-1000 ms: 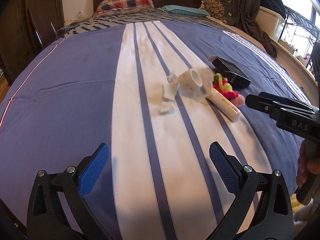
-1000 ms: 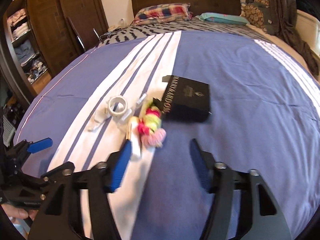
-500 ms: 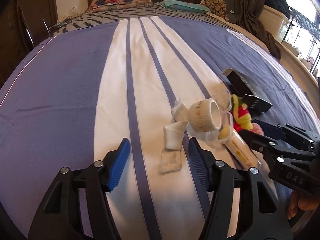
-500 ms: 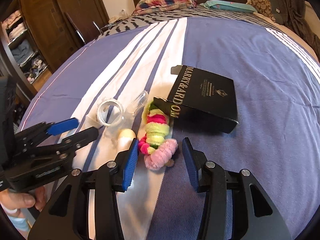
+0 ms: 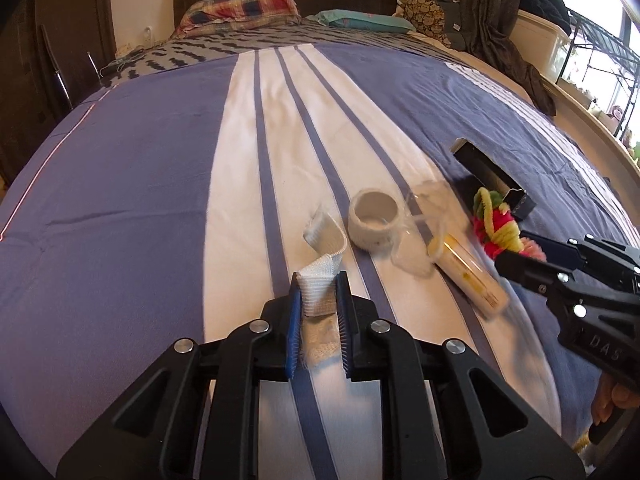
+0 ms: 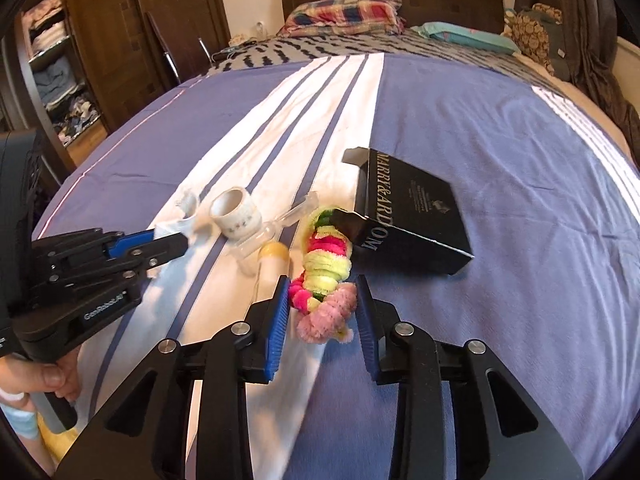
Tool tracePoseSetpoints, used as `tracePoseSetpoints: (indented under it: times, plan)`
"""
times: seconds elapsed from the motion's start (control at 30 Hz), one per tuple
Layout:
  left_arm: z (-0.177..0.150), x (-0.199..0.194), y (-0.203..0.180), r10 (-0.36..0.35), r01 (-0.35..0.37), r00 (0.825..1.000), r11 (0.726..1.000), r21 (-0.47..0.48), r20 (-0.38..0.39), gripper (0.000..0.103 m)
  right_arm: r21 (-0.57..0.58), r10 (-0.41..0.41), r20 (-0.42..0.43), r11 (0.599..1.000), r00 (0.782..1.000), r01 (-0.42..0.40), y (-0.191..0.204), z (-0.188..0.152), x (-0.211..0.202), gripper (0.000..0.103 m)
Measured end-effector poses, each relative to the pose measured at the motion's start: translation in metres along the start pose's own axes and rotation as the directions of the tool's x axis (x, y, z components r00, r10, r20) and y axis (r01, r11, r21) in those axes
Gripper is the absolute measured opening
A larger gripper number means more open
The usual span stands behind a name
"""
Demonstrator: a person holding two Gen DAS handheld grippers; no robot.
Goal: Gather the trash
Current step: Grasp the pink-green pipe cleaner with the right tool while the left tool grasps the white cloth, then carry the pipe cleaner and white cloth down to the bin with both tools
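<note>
Fingers of left gripper [image 5: 318, 300] just clamped the gauze [image 5: 318, 290]; right gripper [image 6: 322, 312], half open, closing around pipe-cleaners [image 6: 326, 280], gauze's 3 o'clock, untouched.

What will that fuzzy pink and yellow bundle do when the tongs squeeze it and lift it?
The fuzzy bundle will probably squash, since it looks like soft coiled pipe cleaners. It likely weighs little for its size. Loose ends stick out, so bits may dangle or snag. The right tongs flank its pink end, and have just been closing.

Bright window daylight from the right — fisheye-bowed edges, slight motion blur.
</note>
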State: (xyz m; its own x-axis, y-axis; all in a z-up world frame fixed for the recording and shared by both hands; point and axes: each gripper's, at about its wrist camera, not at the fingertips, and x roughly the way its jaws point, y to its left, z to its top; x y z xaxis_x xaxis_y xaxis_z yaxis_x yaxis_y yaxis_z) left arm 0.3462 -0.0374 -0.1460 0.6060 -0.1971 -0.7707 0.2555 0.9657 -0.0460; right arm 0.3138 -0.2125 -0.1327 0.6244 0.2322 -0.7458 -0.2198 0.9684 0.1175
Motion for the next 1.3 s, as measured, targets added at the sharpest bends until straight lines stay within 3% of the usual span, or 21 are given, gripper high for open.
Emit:
tracePoseSetpoints:
  times: [0.37, 0.83, 1.0, 1.3]
  plan:
    - [-0.052, -0.092, -0.032, -0.028, 0.027, 0.997, 1.000, 0.012, 0.070, 0.015, -0.004, 0.041, 0.090, 0.999, 0.995, -0.041, 0.012, -0.037, -0.088, 0.033]
    - [-0.121, -0.194, -0.082, -0.087, 0.080, 0.980, 0.996, 0.049, 0.177, 0.015, 0.012, 0.014, 0.221, 1.000, 0.975, -0.017, 0.022, -0.115, -0.192, 0.033]
    - [-0.156, -0.202, -0.096, -0.126, 0.120, 0.978, 0.992, 0.041, 0.165, 0.015, 0.048, -0.012, 0.236, 0.999, 0.972, 0.001, 0.020, -0.149, -0.209, 0.033]
    - [-0.217, -0.173, -0.106, -0.120, 0.118, 0.992, 0.992, 0.038, 0.039, 0.015, 0.074, -0.039, 0.160, 0.997, 0.986, 0.027, 0.020, -0.201, -0.199, 0.033]
